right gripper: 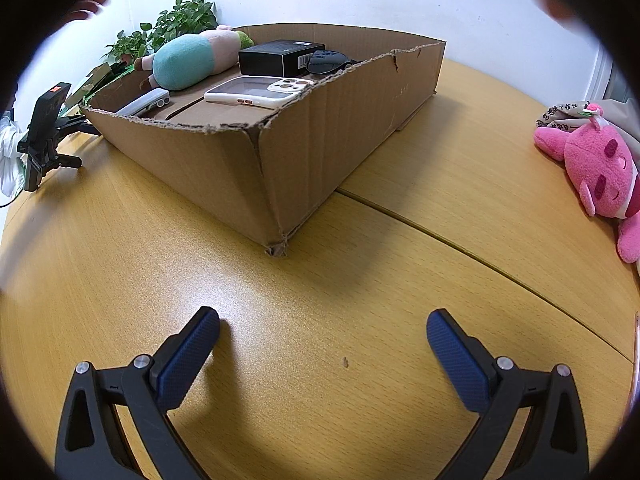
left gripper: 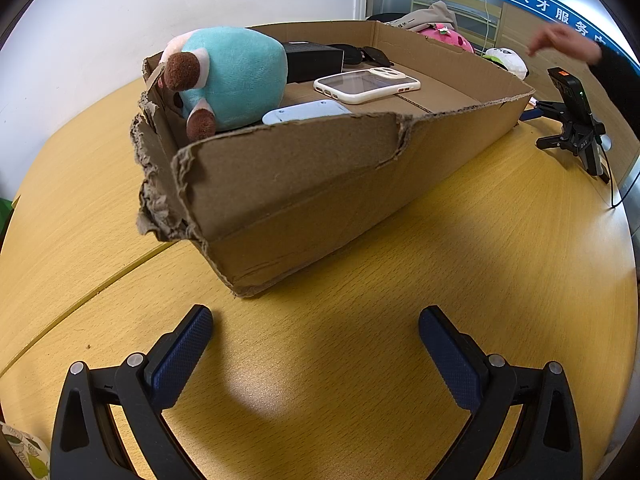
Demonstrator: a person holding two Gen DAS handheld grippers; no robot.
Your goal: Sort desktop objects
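Note:
A torn cardboard box (left gripper: pixel 304 184) (right gripper: pixel 224 160) stands on the wooden table. Inside it lie a teal plush toy (left gripper: pixel 232 76) (right gripper: pixel 184 62), a phone in a cream case (left gripper: pixel 366 85) (right gripper: pixel 256 92), a black box (left gripper: pixel 314 60) (right gripper: pixel 280 57), a pale blue-grey case (left gripper: pixel 306 111) (right gripper: pixel 146 103) and dark sunglasses (left gripper: pixel 366 55) (right gripper: pixel 326 60). My left gripper (left gripper: pixel 316 330) is open and empty above the table, in front of the box's near corner. My right gripper (right gripper: pixel 323 332) is open and empty, also in front of the box.
A pink plush toy (right gripper: pixel 600 172) (left gripper: pixel 446 38) lies on the table to the right of the box. A black camera on a small tripod (left gripper: pixel 574 116) (right gripper: pixel 44 136) stands beside the box. A person's hand (left gripper: pixel 560 42) reaches near it. Potted plants (right gripper: pixel 176 20) stand behind the box.

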